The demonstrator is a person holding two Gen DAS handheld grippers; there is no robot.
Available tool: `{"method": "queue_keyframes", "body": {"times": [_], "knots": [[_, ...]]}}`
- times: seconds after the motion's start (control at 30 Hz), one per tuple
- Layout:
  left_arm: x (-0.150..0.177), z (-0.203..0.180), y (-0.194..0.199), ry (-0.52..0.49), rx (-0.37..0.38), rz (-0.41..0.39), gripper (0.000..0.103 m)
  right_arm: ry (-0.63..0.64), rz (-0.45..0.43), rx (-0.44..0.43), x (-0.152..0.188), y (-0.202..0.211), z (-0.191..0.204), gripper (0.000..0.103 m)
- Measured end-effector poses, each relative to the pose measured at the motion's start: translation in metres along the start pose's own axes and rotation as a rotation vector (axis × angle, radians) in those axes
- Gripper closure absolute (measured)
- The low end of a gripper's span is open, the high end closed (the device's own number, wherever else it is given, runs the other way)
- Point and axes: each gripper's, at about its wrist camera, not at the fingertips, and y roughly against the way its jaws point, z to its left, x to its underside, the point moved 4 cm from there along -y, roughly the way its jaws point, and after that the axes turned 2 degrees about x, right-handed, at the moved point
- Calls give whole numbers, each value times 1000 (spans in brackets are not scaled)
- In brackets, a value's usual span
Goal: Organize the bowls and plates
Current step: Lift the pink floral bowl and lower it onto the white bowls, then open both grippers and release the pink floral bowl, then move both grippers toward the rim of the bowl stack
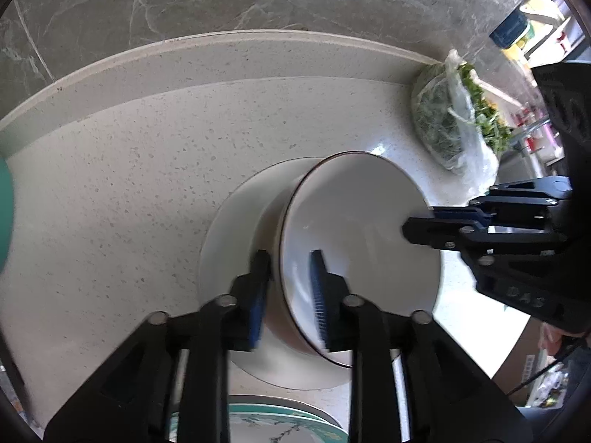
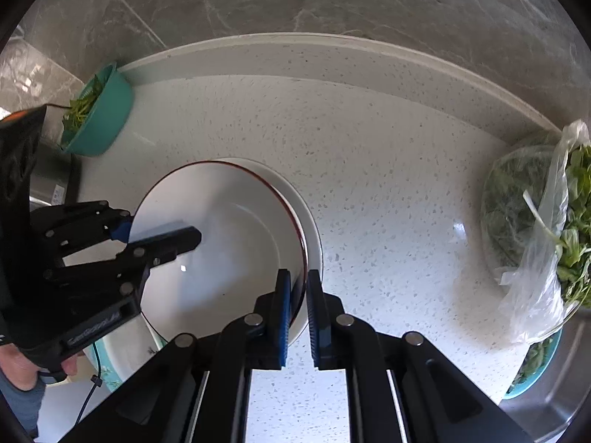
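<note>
Your left gripper [image 1: 290, 295] is matte black linkage with round silver pivot pins, and its fingers carry ribbed blue pads [image 1: 317, 295]. Your right gripper [image 2: 297, 313], bottom centre of its own view, is built the same (blue pads, steel pins). At lower left of that view the left unit's housing shows embossed lettering too blurred to read, a thin black cable [image 2: 90, 387], and your bare fingers [image 2: 22, 373] on the handle.
</note>
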Motion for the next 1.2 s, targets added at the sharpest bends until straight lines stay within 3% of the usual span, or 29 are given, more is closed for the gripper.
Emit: {"method": "queue_keyframes", "body": {"times": [0.03,0.1,0.13,0.27,0.37,0.53,0.6,0.63,0.67,0.8,0.97,1.2], "knots": [[0,-2,2,-3,23,-5,63,8,0,8,-1,-1,2,92],[-1,-6,7,-14,61,-20,39,16,-2,12,-2,-1,6,92],[-1,-8,9,-15,69,-24,35,20,-2,15,-3,-2,7,91],[-5,-3,18,11,85,-61,3,27,-3,37,-7,-8,17,91],[-8,12,28,69,106,-76,3,14,0,30,-9,-10,16,91],[-10,19,56,29,72,-100,2,-42,-57,-61,-9,7,9,87],[-7,23,67,-18,28,-101,2,-66,-106,-131,-10,24,6,56],[-6,27,70,-30,11,-97,2,-79,-139,-167,-10,36,3,35],[-3,34,73,-39,-1,-85,2,-86,-175,-190,-10,47,1,30],[9,67,76,-22,-39,-44,2,-95,-242,-194,-2,71,-16,30],[22,93,61,-21,-45,-1,3,-144,-167,-160,30,45,-40,44],[26,91,26,-96,-18,23,5,-194,-130,-250,51,13,-37,47]]}}
